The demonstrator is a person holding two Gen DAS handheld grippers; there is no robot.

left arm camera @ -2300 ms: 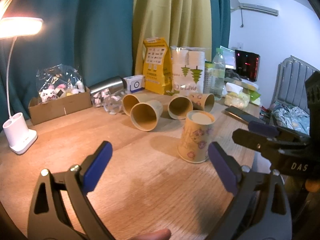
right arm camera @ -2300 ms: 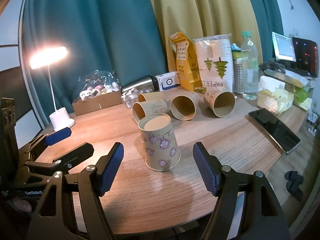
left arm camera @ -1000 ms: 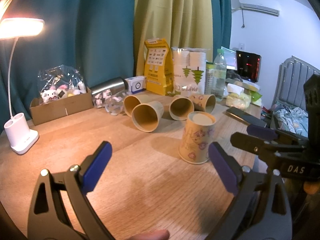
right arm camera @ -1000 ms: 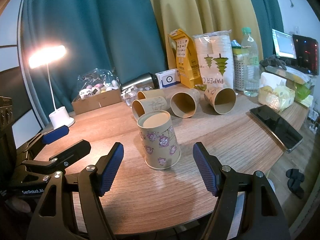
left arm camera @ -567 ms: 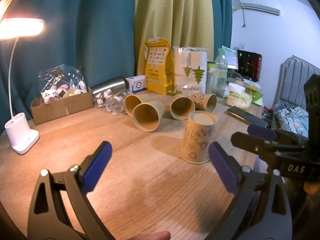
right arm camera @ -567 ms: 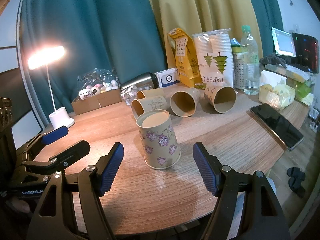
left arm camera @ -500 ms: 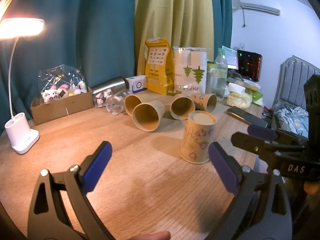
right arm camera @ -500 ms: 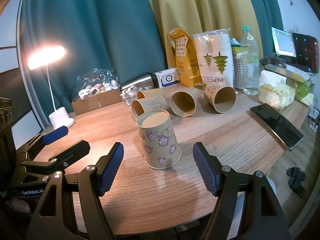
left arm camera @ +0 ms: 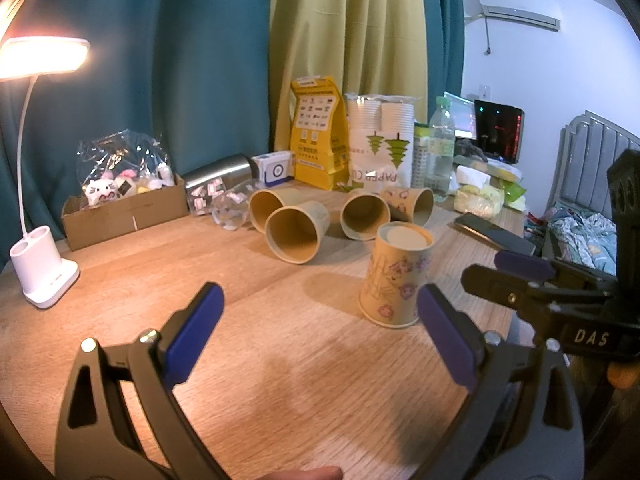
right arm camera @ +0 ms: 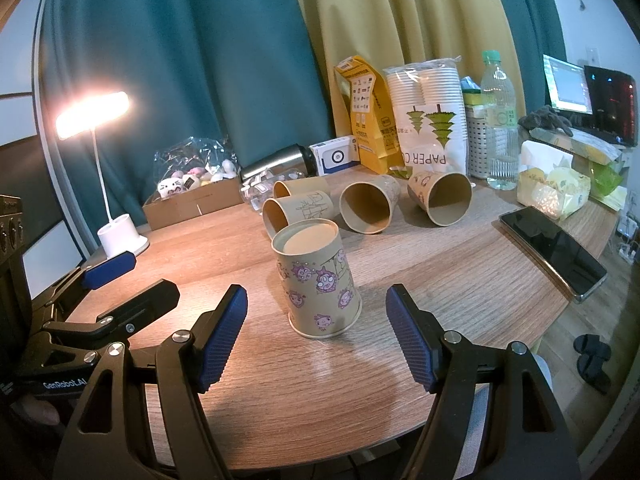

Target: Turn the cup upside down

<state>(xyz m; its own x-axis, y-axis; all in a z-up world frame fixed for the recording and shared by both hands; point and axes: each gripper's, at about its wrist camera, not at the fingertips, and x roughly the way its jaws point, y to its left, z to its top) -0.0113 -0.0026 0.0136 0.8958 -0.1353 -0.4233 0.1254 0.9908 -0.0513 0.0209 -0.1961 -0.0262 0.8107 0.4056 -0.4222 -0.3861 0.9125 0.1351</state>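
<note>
A paper cup with purple cartoon prints (right arm camera: pixel 318 280) stands upside down on the round wooden table (right arm camera: pixel 460 280), its base up; it also shows in the left wrist view (left arm camera: pixel 396 278). My right gripper (right arm camera: pixel 316 340) is open and empty, just short of the cup, which sits between the lines of its fingers. My left gripper (left arm camera: pixel 316 336) is open and empty over bare table, the cup beyond its right finger. Several plain paper cups (right arm camera: pixel 366 206) lie on their sides behind it.
A lit desk lamp (left arm camera: pixel 40 268) stands at the left. A cardboard box of toys (left arm camera: pixel 120 208), a steel flask (right arm camera: pixel 276 164), a yellow bag (right arm camera: pixel 366 116), a sleeve of paper cups (right arm camera: pixel 430 120) and a water bottle (right arm camera: pixel 498 120) line the back. A phone (right arm camera: pixel 552 248) lies at the right edge.
Nothing has visibly changed apart from a slight drift of both views. Both grippers stay open and the printed cup stays upside down.
</note>
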